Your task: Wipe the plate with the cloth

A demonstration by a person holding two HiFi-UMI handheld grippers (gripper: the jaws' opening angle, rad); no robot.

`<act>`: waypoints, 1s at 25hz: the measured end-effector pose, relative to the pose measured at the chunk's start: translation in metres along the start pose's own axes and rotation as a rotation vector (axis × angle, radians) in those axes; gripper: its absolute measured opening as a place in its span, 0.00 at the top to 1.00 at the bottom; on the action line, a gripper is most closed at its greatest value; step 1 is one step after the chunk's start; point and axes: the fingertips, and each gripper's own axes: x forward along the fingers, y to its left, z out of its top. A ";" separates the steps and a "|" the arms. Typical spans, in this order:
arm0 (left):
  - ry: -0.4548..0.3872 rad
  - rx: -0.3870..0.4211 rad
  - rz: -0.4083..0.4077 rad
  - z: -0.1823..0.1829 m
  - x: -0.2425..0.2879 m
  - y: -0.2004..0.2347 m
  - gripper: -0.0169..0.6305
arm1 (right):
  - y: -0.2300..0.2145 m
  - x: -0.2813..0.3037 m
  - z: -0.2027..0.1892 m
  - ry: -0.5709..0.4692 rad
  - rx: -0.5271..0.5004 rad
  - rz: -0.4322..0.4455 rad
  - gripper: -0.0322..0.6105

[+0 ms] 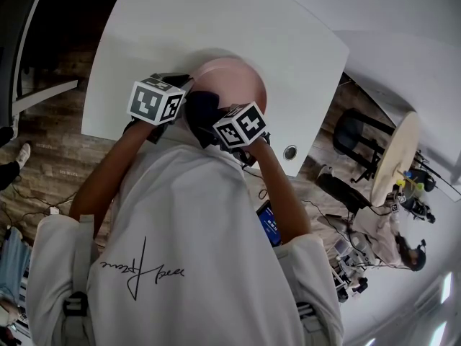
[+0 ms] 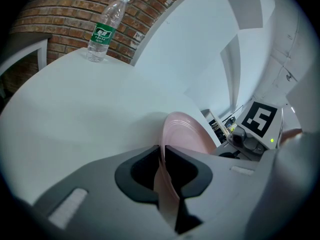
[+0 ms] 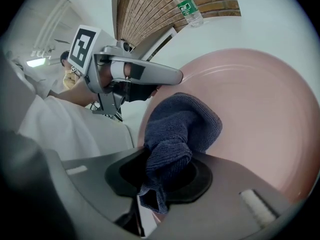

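Step in hand, as I judge it: the wipe itself, early or mid-stroke.

My left claw (image 2: 161,155) is clamped on the near rim of the pink plate (image 2: 186,131). The rim sits pinched between the two jaws. The plate stands on edge, tilted up off the white counter (image 2: 85,104). I can't tell whether its far rim touches the counter or hangs just above it.

My right claw (image 3: 165,174) is closed on the dark blue cloth (image 3: 182,121). The cloth is bunched, with one tail hanging below the jaws and a fat wad sticking out in front. That wad is touching the plate's face low on the side near the left claw, just beside the spot where the rim is held. The rest of the face, up and away from the wad, is bare pink with no cloth on it. No dirt shows that I can make out.

From the head view, both claws sit close together in front of my chest, over the counter's near edge, with the plate between them.

Next move, my guess: drag the wad across the bare face toward the far rim, pressing lightly. The left claw needs to brace against that push so the plate doesn't twist in the pinch. The right grip should stay firm so the cloth doesn't slip out.

A water bottle (image 2: 104,31) stands upright at the counter's far side, well apart and not in the way.
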 end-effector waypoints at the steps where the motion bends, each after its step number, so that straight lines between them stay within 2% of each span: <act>1: 0.000 0.000 0.000 0.000 0.000 0.000 0.89 | 0.000 0.000 -0.001 0.002 0.003 0.004 0.79; 15: -0.004 0.002 -0.002 -0.008 -0.005 0.003 0.89 | 0.001 0.001 -0.021 0.092 -0.044 -0.003 0.78; 25: -0.006 0.002 -0.004 -0.011 -0.007 0.004 0.89 | -0.004 -0.003 -0.030 0.105 -0.038 -0.015 0.78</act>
